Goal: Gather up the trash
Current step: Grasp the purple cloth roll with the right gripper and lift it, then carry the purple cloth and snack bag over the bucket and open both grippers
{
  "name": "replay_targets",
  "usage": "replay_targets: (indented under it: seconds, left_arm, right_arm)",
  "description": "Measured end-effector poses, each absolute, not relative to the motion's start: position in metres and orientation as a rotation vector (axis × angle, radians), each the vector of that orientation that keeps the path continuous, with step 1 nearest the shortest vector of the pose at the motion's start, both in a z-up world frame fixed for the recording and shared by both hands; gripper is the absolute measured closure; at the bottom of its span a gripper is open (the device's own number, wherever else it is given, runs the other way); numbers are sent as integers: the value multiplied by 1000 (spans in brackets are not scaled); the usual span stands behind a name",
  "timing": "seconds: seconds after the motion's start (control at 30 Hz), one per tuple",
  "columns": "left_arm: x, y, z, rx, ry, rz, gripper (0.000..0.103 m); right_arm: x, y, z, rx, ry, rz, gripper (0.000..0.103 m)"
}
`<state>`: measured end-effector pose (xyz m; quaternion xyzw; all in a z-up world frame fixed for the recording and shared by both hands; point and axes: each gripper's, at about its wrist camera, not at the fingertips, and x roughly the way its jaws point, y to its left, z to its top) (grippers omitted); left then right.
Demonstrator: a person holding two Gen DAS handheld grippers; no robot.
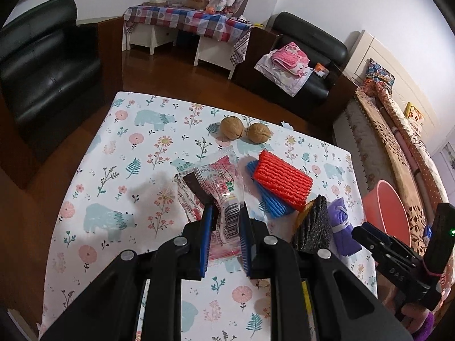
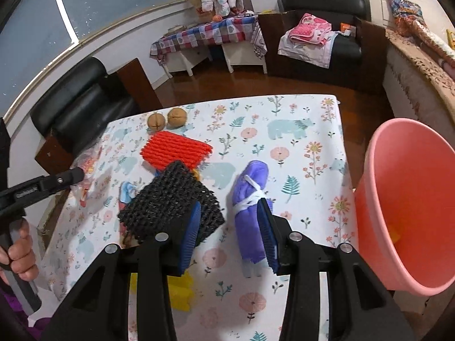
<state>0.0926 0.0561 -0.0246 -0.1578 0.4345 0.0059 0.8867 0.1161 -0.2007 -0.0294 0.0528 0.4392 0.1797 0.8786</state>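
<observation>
My left gripper (image 1: 226, 209) has its blue pads on either side of a clear red-printed plastic wrapper (image 1: 219, 190) lying on the floral table (image 1: 119, 153); the jaws are narrow and look closed on it. My right gripper (image 2: 231, 209) is open above the table, between a black foam net (image 2: 170, 199) on its left and a purple bundle tied with white (image 2: 250, 196) by its right finger. A red foam net (image 2: 175, 149) lies on a blue one (image 1: 270, 201). A pink bucket (image 2: 406, 199) stands at the table's right edge.
Two walnuts (image 1: 244, 130) sit at the table's far side. A yellow piece (image 2: 182, 292) lies under my right gripper. Black armchairs (image 1: 42, 65) stand on the left and far side, a bed (image 1: 398, 130) on the right, a checkered desk (image 1: 187, 20) behind.
</observation>
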Motion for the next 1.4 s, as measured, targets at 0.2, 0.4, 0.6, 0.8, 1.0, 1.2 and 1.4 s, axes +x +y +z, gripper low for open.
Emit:
replay_targets:
  seconds: [0.2, 0.4, 0.6, 0.8, 1.0, 1.2, 1.4]
  left_arm:
    - [93, 47, -24, -316, 906, -14, 86]
    - [94, 37, -22, -299, 907, -34, 86]
    - [94, 30, -18, -278, 899, -41, 86]
    - [93, 27, -16, -270, 899, -43, 86]
    - [94, 22, -17, -265, 905, -54, 86]
    - [95, 21, -15, -265, 899, -63, 86]
    - [95, 15, -10, -266, 877, -81, 86]
  right_arm:
    - [111, -209, -44, 119, 937, 335, 76]
    - [110, -219, -48, 152, 948, 322, 84]
    - [111, -229, -51, 231, 960, 311, 84]
    - [108, -233, -53, 289, 968, 356, 80]
    - [105, -227, -60, 268, 982, 346, 75]
    - [103, -228, -60, 256, 966, 353, 87]
    - [98, -234, -47, 254, 915, 369, 90]
